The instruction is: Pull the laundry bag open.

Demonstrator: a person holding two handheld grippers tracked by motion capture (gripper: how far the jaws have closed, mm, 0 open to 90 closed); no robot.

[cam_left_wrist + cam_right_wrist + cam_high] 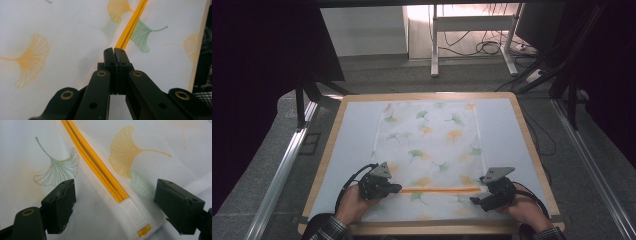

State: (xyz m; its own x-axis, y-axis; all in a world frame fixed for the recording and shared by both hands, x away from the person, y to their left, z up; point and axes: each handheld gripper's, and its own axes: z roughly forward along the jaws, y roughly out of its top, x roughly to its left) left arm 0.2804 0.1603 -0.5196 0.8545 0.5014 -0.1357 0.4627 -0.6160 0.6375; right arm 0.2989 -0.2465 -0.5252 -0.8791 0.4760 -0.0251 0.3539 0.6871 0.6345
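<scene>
A white mesh bag (432, 145) printed with ginkgo leaves lies flat on the table. An orange zipper (439, 189) runs across its near end. My left gripper (398, 188) is shut at the zipper's left end. In the left gripper view its tips (115, 51) pinch where the zipper (131, 23) begins, and the pull is hidden between them. My right gripper (478, 192) is open at the zipper's right end. In the right gripper view its jaws (118, 200) straddle the zipper (92, 160) and its white end tab (133, 216) without touching them.
The bag rests on a pale mat (347, 145) with a wooden rim (532, 145). Metal rails (282, 170) run along both sides of the table. A desk frame and cables (482, 45) stand on the floor beyond.
</scene>
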